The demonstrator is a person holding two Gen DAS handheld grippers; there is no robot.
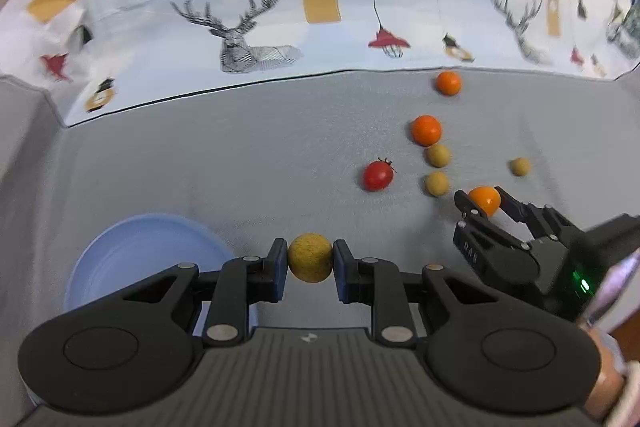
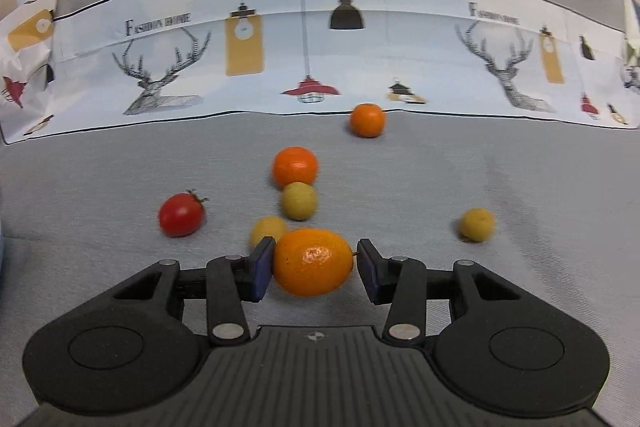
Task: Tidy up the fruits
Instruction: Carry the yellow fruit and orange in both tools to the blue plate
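My left gripper (image 1: 310,263) is shut on a round tan-yellow fruit (image 1: 310,259), held off the grey cloth just right of a pale blue bowl (image 1: 132,255). My right gripper (image 2: 314,263) is shut on an oval orange fruit (image 2: 313,262); the left wrist view shows it (image 1: 482,201) low at the right. On the cloth lie a red tomato (image 2: 181,215), two round oranges (image 2: 295,166) (image 2: 367,120) and three tan-yellow fruits (image 2: 299,201) (image 2: 267,229) (image 2: 477,224).
A printed paper wall (image 1: 280,27) with deer and lamps stands along the back of the grey cloth (image 1: 240,155). A person's hand (image 1: 608,379) holds the right gripper at the lower right edge.
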